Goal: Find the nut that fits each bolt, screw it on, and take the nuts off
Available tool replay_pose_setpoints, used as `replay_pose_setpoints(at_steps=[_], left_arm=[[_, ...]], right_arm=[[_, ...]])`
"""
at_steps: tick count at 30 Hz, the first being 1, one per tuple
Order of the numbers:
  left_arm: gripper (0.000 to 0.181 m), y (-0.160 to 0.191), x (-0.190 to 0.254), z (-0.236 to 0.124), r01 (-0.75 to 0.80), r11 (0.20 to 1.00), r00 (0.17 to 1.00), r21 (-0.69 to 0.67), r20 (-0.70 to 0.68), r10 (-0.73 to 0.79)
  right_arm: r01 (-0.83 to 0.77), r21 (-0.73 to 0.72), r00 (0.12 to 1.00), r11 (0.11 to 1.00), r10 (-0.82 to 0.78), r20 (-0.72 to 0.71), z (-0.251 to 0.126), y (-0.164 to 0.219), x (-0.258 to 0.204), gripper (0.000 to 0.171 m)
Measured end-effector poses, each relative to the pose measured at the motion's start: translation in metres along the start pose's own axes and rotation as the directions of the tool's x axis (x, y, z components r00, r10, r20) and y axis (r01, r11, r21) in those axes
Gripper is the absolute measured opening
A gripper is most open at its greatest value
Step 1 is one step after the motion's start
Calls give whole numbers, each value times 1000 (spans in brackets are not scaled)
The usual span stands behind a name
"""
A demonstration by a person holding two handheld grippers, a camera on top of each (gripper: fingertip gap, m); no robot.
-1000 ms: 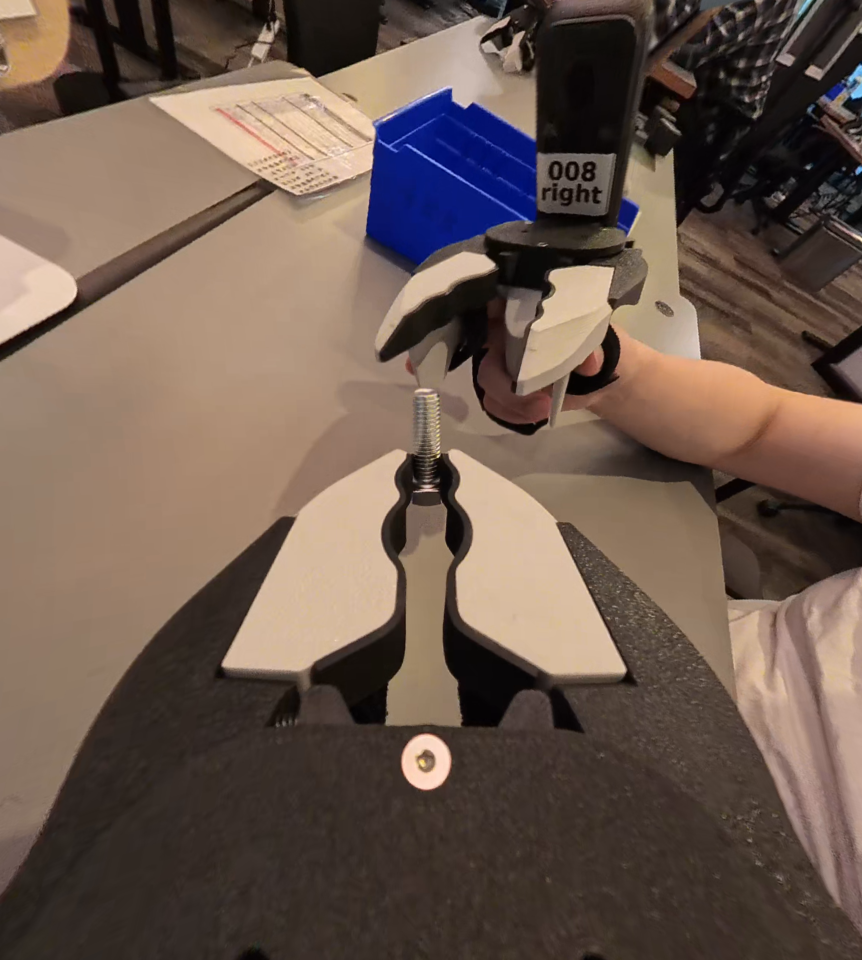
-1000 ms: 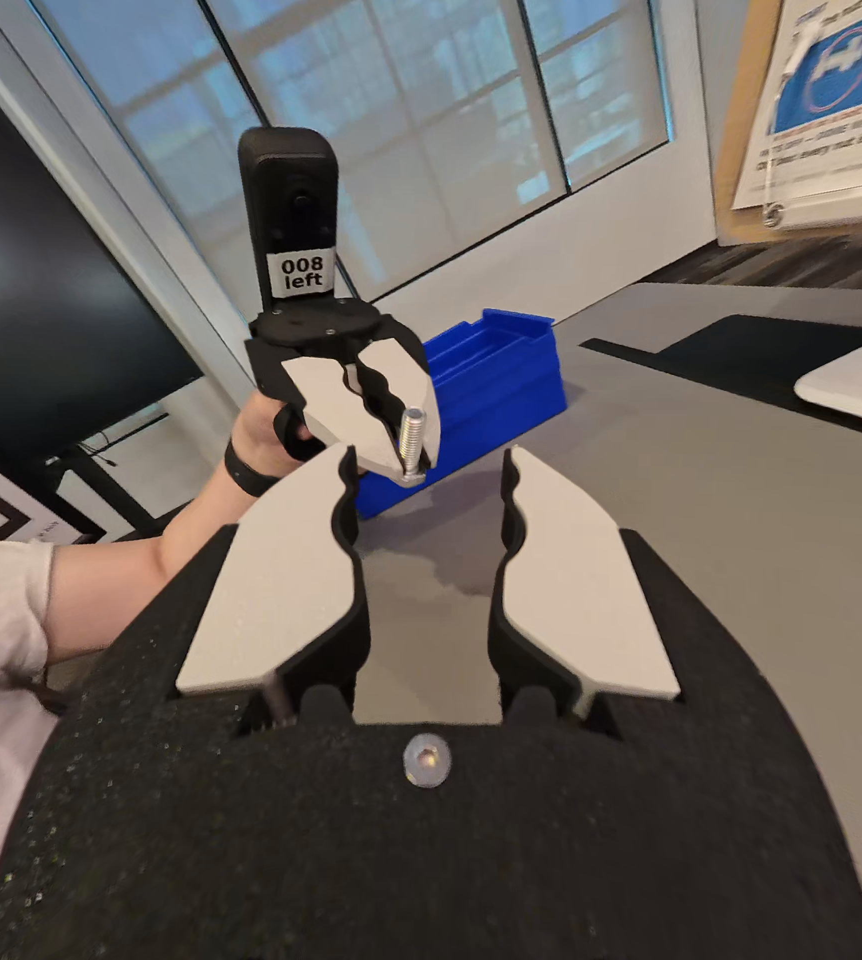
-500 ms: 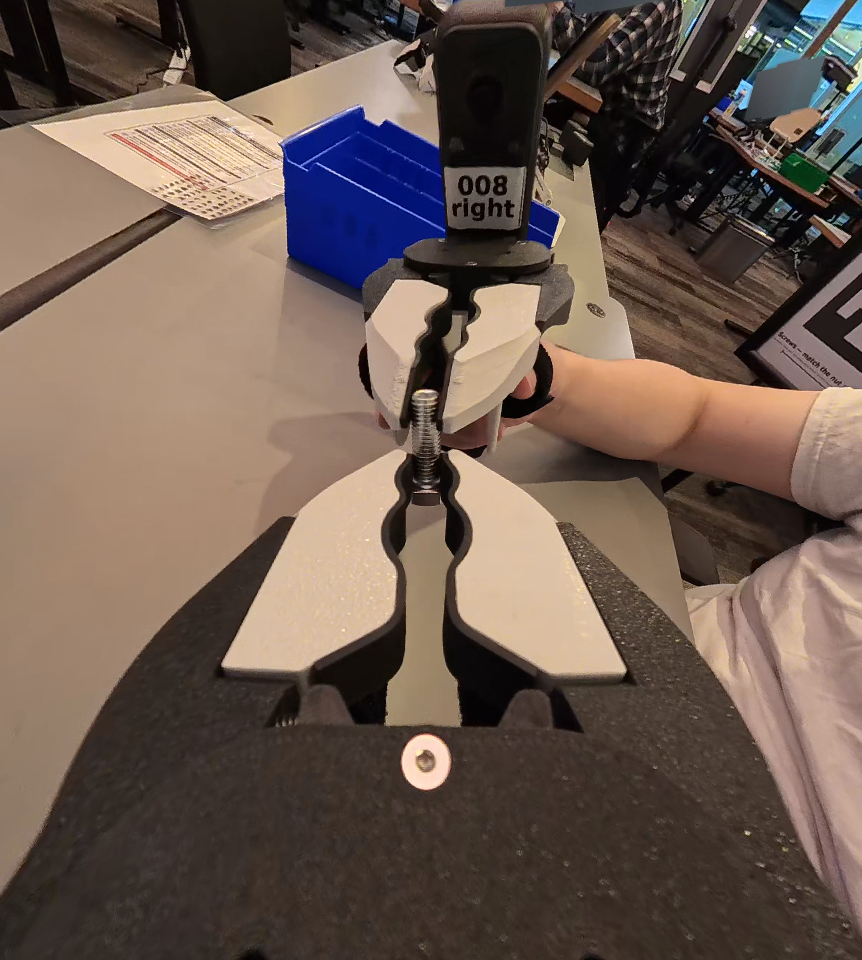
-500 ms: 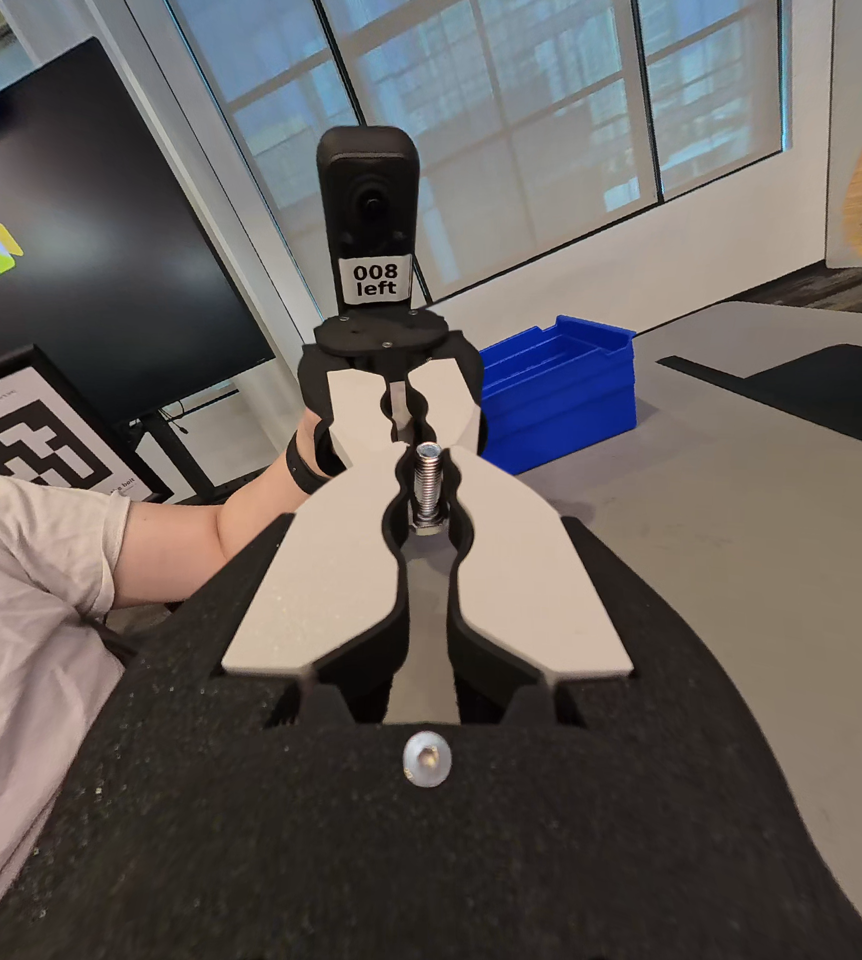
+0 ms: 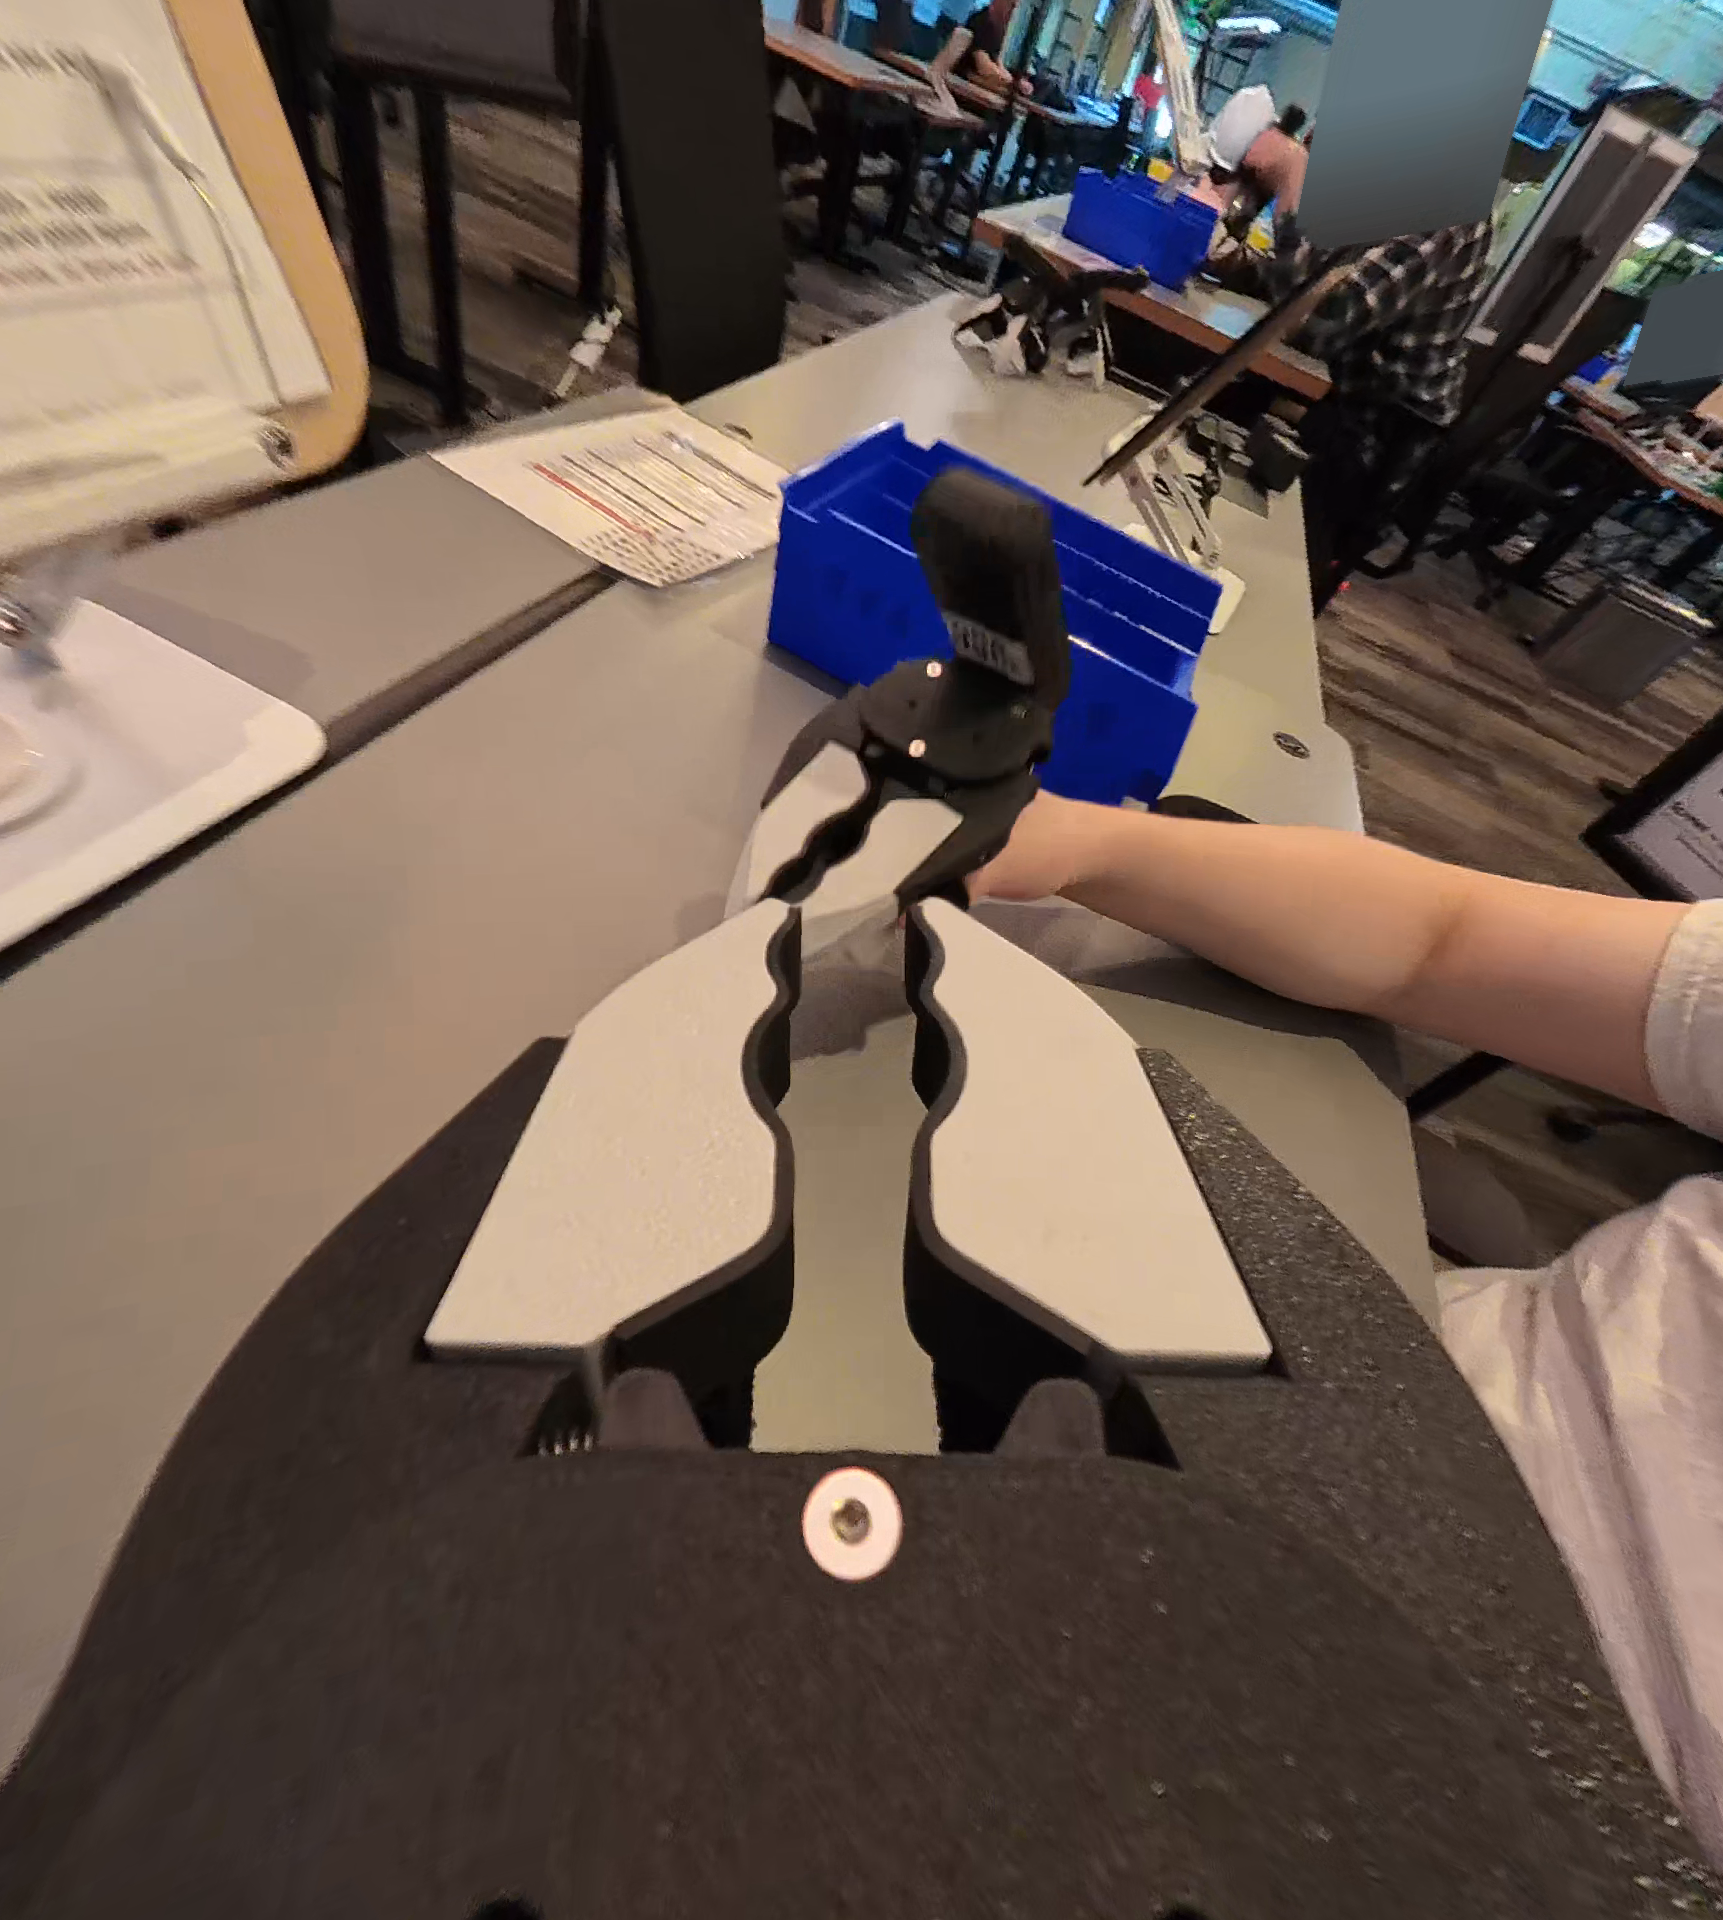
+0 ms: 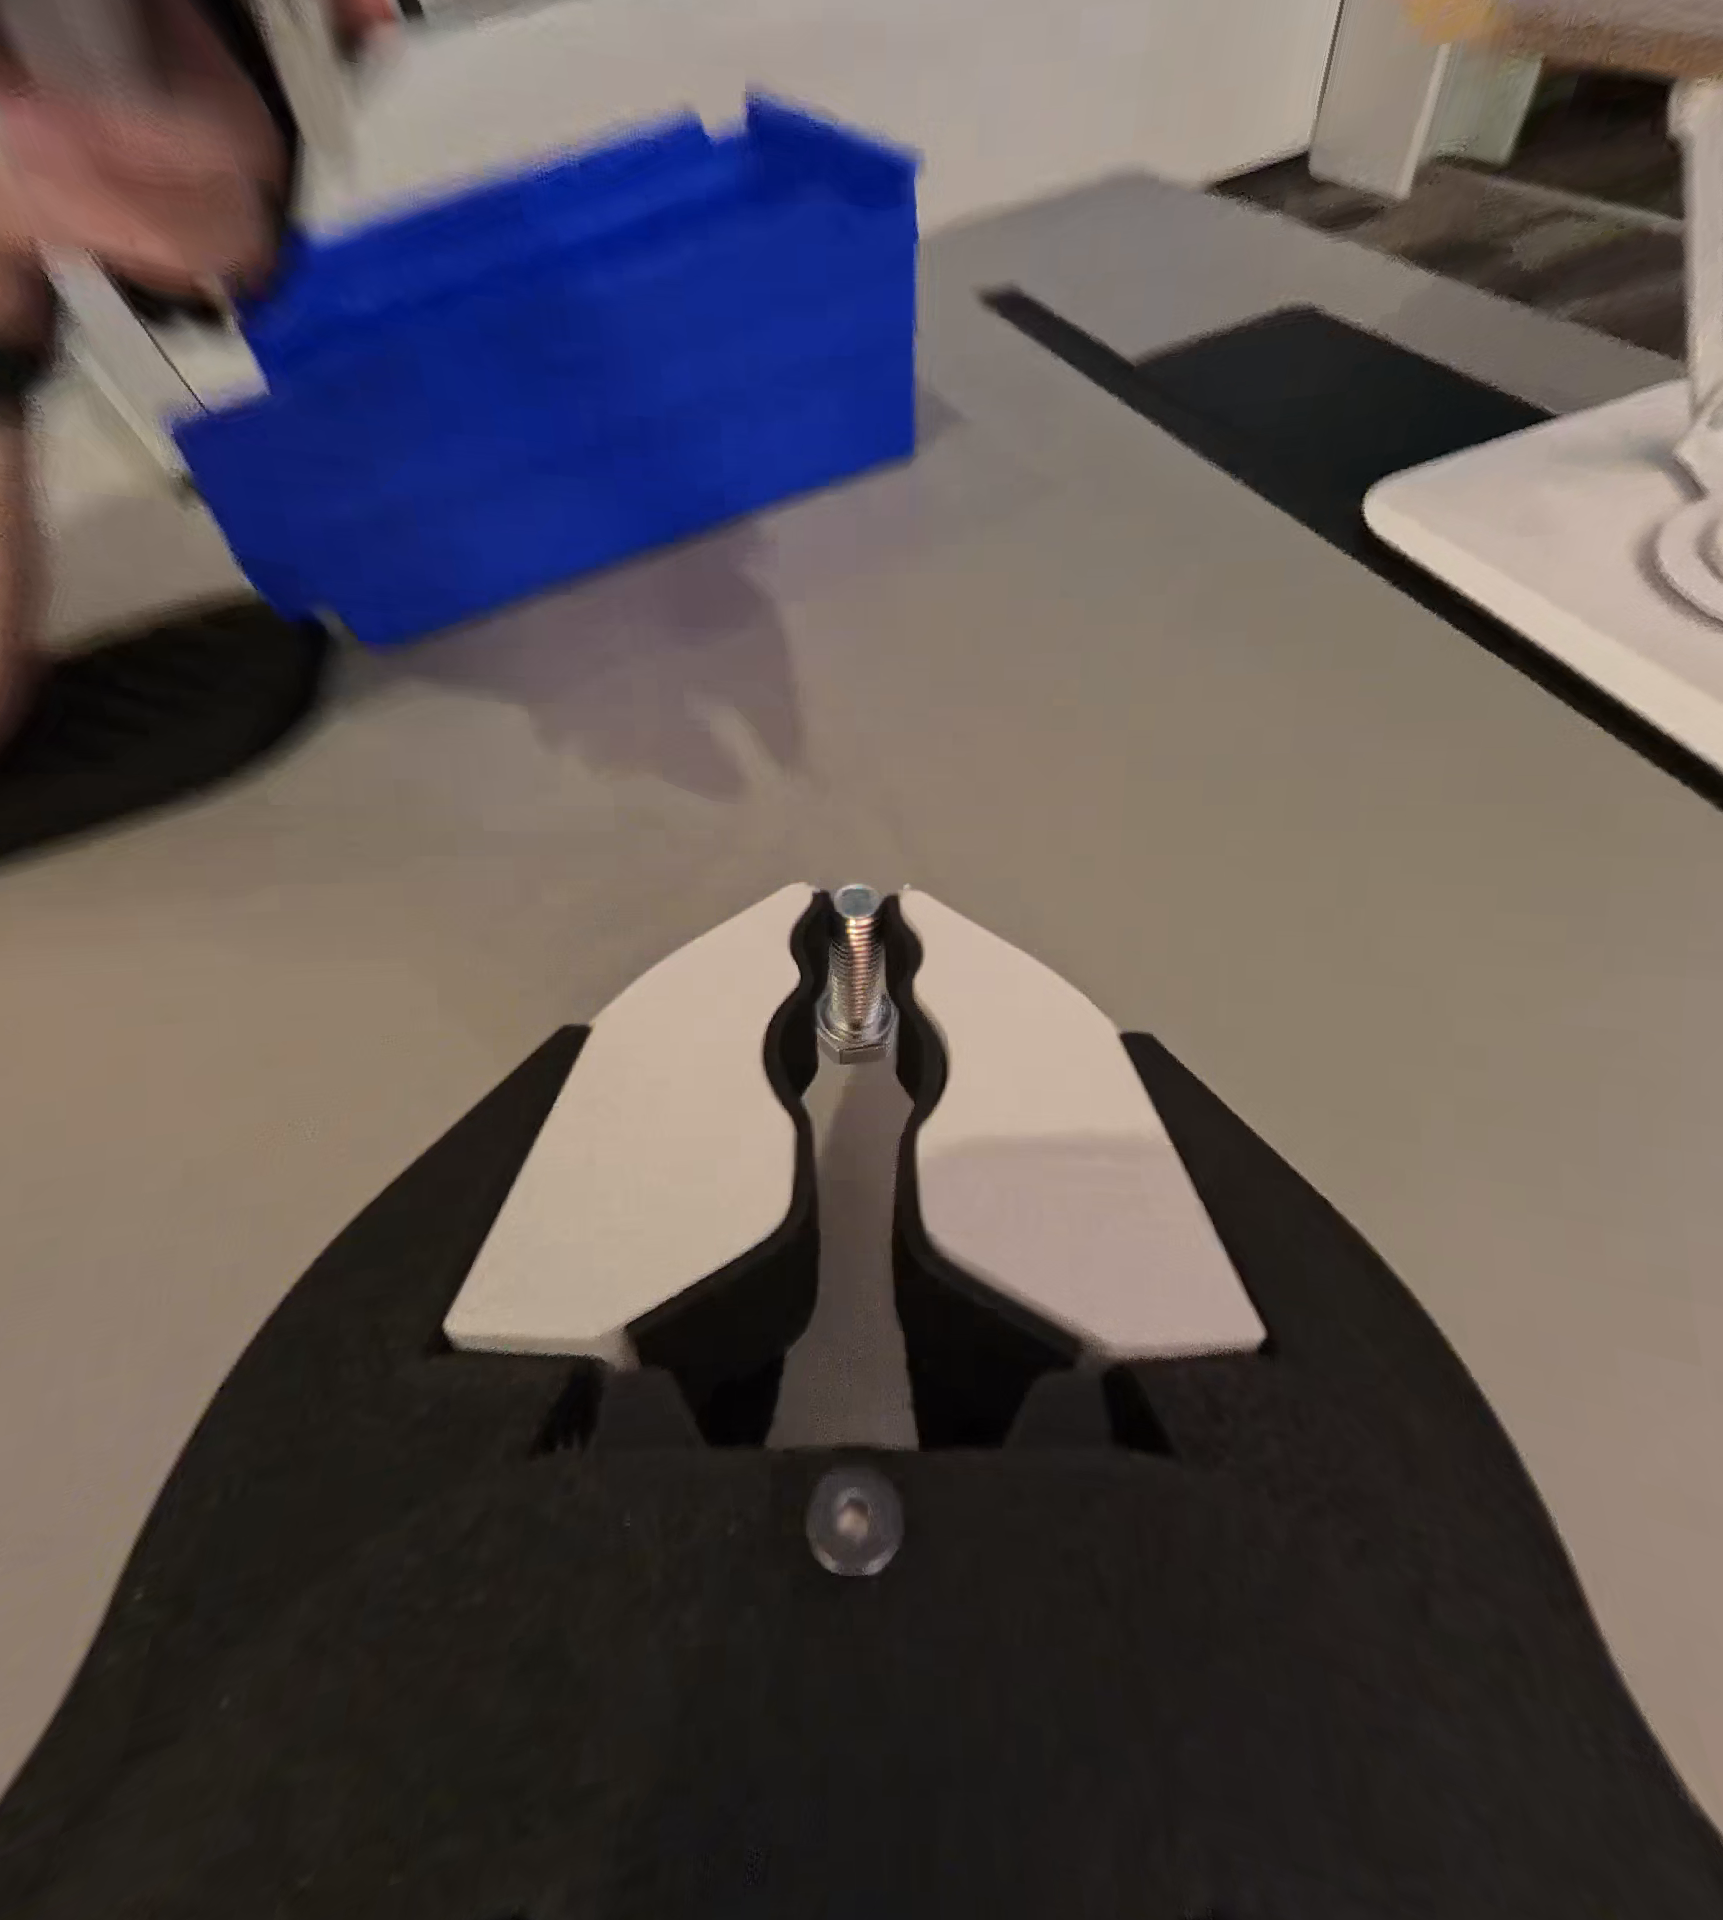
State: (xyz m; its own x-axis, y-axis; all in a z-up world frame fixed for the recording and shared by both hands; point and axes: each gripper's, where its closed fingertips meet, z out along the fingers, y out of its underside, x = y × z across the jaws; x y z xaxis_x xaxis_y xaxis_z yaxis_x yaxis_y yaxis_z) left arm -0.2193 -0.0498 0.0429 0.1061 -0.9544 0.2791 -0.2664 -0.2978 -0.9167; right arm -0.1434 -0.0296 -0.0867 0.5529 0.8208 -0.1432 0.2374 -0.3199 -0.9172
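**Operator:** Bolt first — it sits lengthwise between the fingers of my right gripper, clamped on the threaded shank, hex head toward the camera and tip just at the fingertips. It hangs low over the grey table, not touching it as far as I can tell.

**Second:** And your left?

**Operator:** My left gripper holds nothing; its fingers stand a narrow gap apart. In that view the right gripper is just ahead of its tips, pointed down at the table.

**Second:** How will the bolt handle?

**Operator:** I judge it small, rigid steel, light but slick. The threads give the pads some bite, yet it could swivel if knocked sideways. For a nut I would rather be holding the head and leave the threads free; as it lies, most of the shank is buried between the fingers.

**Second:** Any nut about?

**Operator:** None that I can see. The blue bin stands farther along the table, its inside hidden from me.

**Second:** Room to move?

**Operator:** Plenty of bare table ahead of the right gripper. A white tray lies off to its right, beyond a dark gap in the tabletop, and the table's edge runs near my right forearm — anything dropped there may roll off.
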Motion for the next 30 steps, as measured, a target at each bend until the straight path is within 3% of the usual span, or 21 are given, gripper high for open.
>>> replay_pose_setpoints(at_steps=[5,17,23,27,30], left_arm=[[17,-20,0,-38,-56,997,995,58,81,51],[11,-40,-15,-110,-90,980,971,176,235,47],[13,-32,-33,-139,-92,985,936,145,350,36],[18,-28,-39,-162,-105,986,905,127,424,42],[23,-11,-44,-188,-105,994,862,38,503,72]], right_arm=[[108,-123,993,987,-112,-30,17,27,10,9],[95,-124,995,988,-98,-24,17,31,14,9],[110,-172,993,979,-117,-28,17,38,15,10],[123,-178,988,976,-137,-66,15,37,21,33],[130,-149,986,980,-143,-80,10,31,22,36]])
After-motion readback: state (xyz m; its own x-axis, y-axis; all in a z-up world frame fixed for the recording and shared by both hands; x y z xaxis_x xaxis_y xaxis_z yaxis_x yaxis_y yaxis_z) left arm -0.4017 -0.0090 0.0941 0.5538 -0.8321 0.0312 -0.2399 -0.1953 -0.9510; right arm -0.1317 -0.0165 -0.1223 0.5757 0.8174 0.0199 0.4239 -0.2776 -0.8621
